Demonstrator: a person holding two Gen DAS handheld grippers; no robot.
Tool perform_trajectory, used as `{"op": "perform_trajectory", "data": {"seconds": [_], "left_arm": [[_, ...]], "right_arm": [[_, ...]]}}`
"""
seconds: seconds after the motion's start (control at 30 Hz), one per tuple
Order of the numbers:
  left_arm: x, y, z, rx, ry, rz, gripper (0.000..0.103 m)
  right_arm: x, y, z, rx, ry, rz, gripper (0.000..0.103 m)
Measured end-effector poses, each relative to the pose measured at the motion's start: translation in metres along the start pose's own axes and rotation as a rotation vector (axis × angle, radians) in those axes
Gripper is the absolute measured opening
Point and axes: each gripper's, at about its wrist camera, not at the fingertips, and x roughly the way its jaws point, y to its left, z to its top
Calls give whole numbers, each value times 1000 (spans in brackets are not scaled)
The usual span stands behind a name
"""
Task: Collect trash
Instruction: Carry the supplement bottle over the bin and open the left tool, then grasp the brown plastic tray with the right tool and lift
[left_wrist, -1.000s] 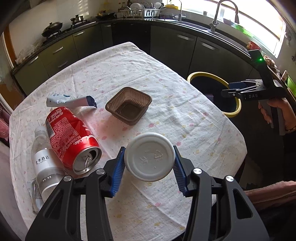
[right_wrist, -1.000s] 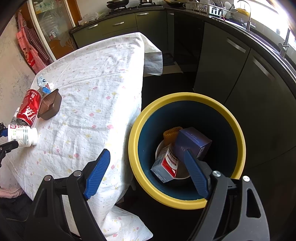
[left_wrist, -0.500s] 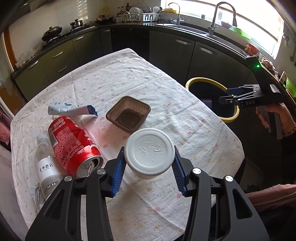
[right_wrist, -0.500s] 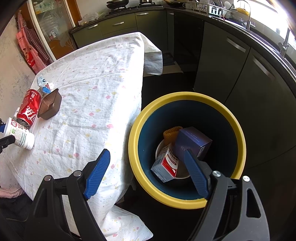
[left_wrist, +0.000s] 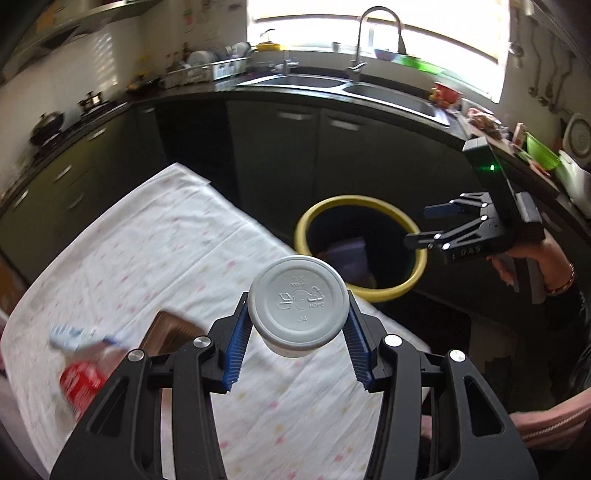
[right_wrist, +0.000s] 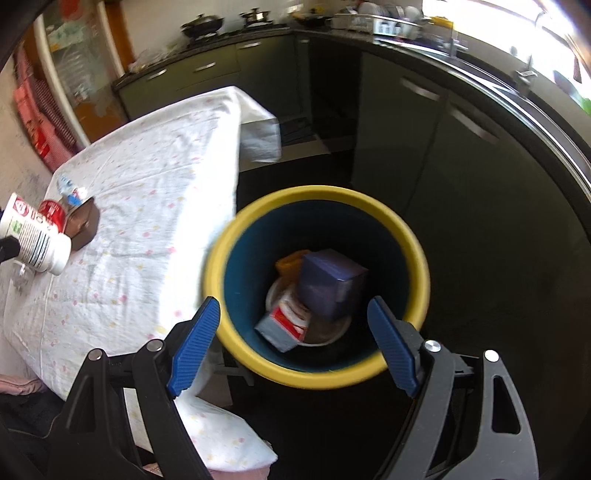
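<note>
My left gripper (left_wrist: 297, 345) is shut on a white plastic bottle (left_wrist: 298, 303), its round base facing the camera, lifted above the table edge. In the right wrist view the same white bottle (right_wrist: 35, 236) hangs at the far left over the cloth. The yellow-rimmed bin (left_wrist: 360, 291) stands on the floor beyond the table; its yellow rim (right_wrist: 373, 201) rings a blue inside that holds a purple box (right_wrist: 330, 282), a red-and-white carton (right_wrist: 282, 326) and a white dish. My right gripper (right_wrist: 293, 339) hangs open over the bin's near rim with nothing between its fingers; the right gripper (left_wrist: 430, 225) is at the bin's right.
On the white flowered tablecloth (left_wrist: 155, 258) lie a red soda can (left_wrist: 79, 380), a brown plastic tray (left_wrist: 166, 330) and a blue-and-white tube (left_wrist: 70, 338), all blurred. Dark kitchen cabinets (left_wrist: 295, 155) and a sink counter curve behind the bin. A hand (left_wrist: 532, 266) holds the right gripper.
My left gripper has lifted the white bottle and swung right toward the bin, so the can, tray and tube slid to the lower left. The right gripper has shifted a little over the bin.
</note>
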Motion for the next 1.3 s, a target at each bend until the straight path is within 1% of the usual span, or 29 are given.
{"op": "perform_trajectory", "data": {"seconds": [0.13,0.23,0.3,0.37,0.47,0.5,0.53,0.57,0.6,0.7,0.77,0.8,0.83,0.97,1.0,1.07,1.1,1.13,1.17,1.2,1.3], "left_arm": [[31,-29,38,61,-8,-78,48],[62,-47,62,78,5,-118,48],[85,-57,75,69,26,-148,48],[105,-67,85,68,35,-164,48],[131,-76,93,63,44,-162,48],[135,-77,94,58,43,-157,50],[137,-77,95,52,41,-149,54],[136,-76,95,40,33,-143,56],[132,-74,95,31,24,-141,58],[107,-61,88,-1,-3,-127,59],[83,-48,77,-27,-26,-125,63],[71,-41,71,-38,-37,-117,66],[56,-34,63,-48,-50,-100,68],[13,-11,29,-66,-80,-39,68],[3,-4,19,-80,-85,-25,68],[-14,11,-3,-112,-91,-3,71],[-21,18,-14,-128,-89,15,76],[-27,24,-23,-139,-87,31,77],[-34,33,-36,-157,-85,57,78],[-40,40,-46,-173,-83,85,78],[-56,61,-75,-218,-83,151,85]], "right_arm": [[-10,-27,-10,54,-13,-24,78],[-13,-43,-18,88,-13,-41,78],[-14,-51,-22,106,-11,-48,78],[-13,-58,-26,124,-7,-53,78],[-11,-64,-28,142,-6,-52,79],[-11,-65,-28,150,-8,-50,80],[-11,-66,-29,152,-9,-47,80],[-11,-66,-28,151,-9,-45,80],[-12,-65,-28,146,-10,-45,80],[-13,-61,-28,138,-15,-41,80],[-14,-57,-28,132,-18,-36,80],[-14,-53,-27,127,-19,-29,80],[-13,-49,-27,121,-18,-24,80],[-5,-23,-21,76,-4,0,80],[-3,-14,-17,61,-4,8,80],[2,10,-7,27,-10,34,80],[4,19,-3,12,-14,46,80],[7,35,4,-14,-18,67,80],[9,44,9,-29,-19,78,80],[12,62,17,-59,-23,100,80],[21,111,39,-142,-33,157,80]]}}
